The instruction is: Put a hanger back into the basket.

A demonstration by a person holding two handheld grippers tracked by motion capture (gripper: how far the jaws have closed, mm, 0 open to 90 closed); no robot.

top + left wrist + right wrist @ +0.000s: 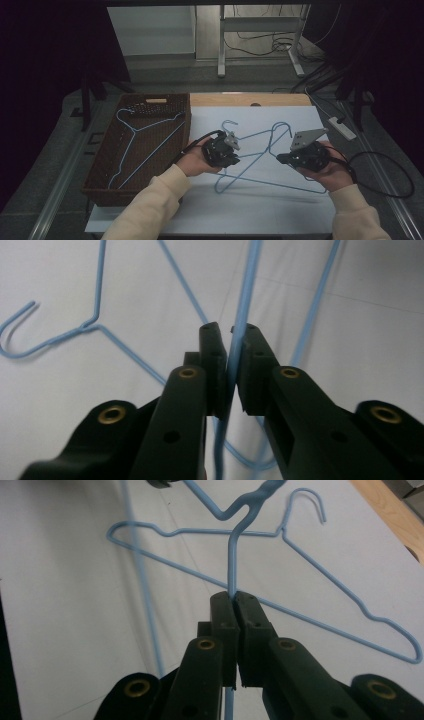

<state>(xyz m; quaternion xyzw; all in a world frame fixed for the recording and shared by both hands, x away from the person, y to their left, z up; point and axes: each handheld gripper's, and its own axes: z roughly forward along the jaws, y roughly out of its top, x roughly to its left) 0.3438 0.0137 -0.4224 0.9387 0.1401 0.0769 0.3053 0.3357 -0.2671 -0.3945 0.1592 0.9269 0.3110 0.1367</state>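
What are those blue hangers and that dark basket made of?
The blue hangers look like thin metal wire with a smooth, light-blue coating: the neck is twisted and the hooks bent, as wire would be. The basket looks like dark brown woven wicker or a plastic imitation; its walls show a weave, but the dim light leaves that open.

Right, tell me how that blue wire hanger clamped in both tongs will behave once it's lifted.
The held hanger is thin wire, so it probably weighs little and may flex or spring. The left tongs and right tongs pinch a narrow round wire, so it could twist or slip. It crosses a second hanger and may snag it.
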